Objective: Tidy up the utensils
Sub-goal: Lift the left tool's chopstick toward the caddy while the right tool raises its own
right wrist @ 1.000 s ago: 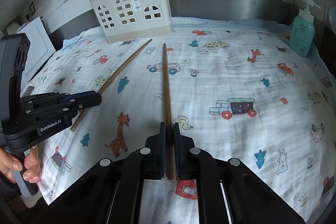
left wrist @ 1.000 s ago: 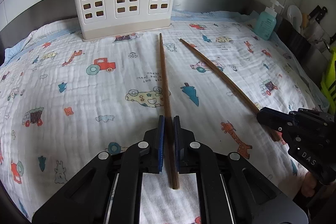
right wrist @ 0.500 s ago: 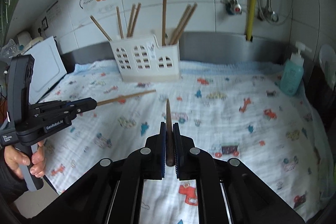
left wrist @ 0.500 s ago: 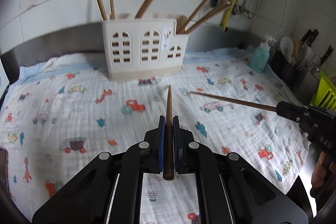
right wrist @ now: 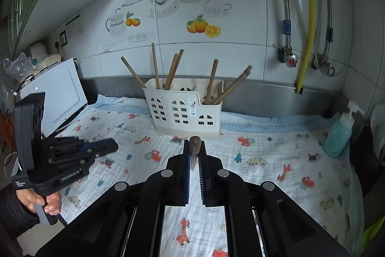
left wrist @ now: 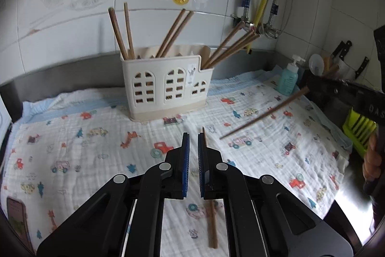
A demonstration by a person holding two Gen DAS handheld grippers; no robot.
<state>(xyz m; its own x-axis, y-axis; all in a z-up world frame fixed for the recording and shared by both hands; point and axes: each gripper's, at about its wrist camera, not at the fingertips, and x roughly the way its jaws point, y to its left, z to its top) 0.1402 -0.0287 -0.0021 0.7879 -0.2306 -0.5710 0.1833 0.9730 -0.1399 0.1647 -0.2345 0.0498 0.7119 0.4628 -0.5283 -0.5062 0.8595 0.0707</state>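
Note:
A cream utensil holder (left wrist: 166,88) with several wooden chopsticks stands at the back of the patterned cloth; it also shows in the right wrist view (right wrist: 185,112). My left gripper (left wrist: 193,145) holds nothing between its nearly closed pads; a wooden chopstick (left wrist: 211,220) lies under its right finger, blurred, off the pads. My right gripper (right wrist: 194,151) is shut on a second chopstick (right wrist: 194,148), seen end-on, raised above the cloth. That chopstick (left wrist: 262,116) shows in the left wrist view, slanting down toward the cloth.
A teal soap bottle (right wrist: 339,136) stands at the right by the wall. A white appliance (right wrist: 57,93) sits at the left. A green rack (left wrist: 358,131) and knives (left wrist: 341,47) are at the far right. A phone (left wrist: 15,216) lies at the cloth's left edge.
Both grippers rose from the cloth with a chopstick each. The left chopstick has now slipped out of the pads and drops beside the right finger. The right one stays gripped.

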